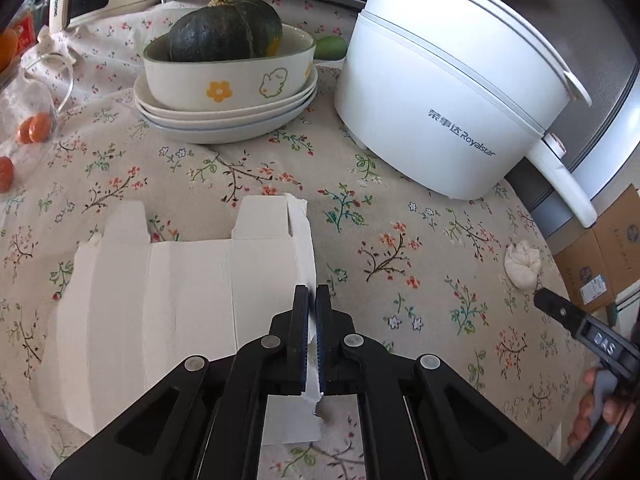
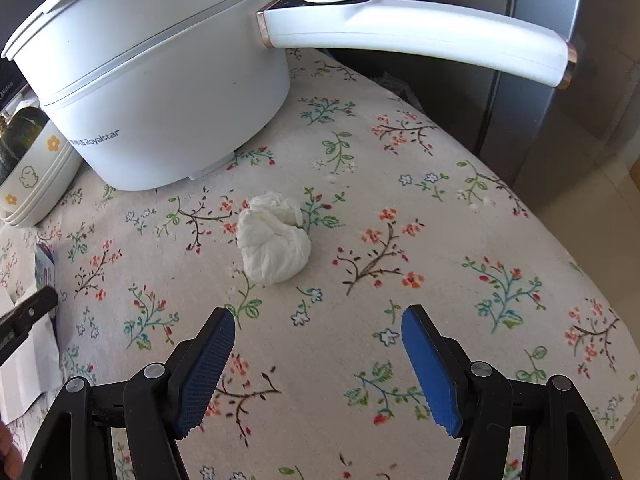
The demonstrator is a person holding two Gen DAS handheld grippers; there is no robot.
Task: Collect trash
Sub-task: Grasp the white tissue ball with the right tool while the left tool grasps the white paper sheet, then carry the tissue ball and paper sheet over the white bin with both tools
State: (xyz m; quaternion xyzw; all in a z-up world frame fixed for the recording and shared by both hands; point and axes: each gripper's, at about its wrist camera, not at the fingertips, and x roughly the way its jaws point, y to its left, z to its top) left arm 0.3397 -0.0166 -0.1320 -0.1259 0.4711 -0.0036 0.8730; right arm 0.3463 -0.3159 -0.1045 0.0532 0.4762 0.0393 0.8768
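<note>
A flattened white cardboard box [image 1: 172, 292] lies on the floral tablecloth [image 1: 400, 248]. My left gripper [image 1: 312, 296] is shut on the box's right edge. A crumpled white tissue ball [image 2: 274, 238] lies on the cloth in front of my right gripper [image 2: 318, 320], which is open and empty, a short way back from it. The tissue also shows in the left wrist view [image 1: 522, 264], near the table's right edge, with my right gripper's tip [image 1: 560, 312] beside it. The box's edge shows at the left of the right wrist view [image 2: 32, 360].
A white Royalstar electric pot [image 1: 452, 92] with a long handle [image 2: 420, 36] stands behind the tissue. A bowl [image 1: 228, 76] holding a dark green squash [image 1: 224, 28] sits on stacked plates. Small oranges [image 1: 34, 128] lie at left. A grey fridge [image 2: 560, 80] stands beyond the table's right edge.
</note>
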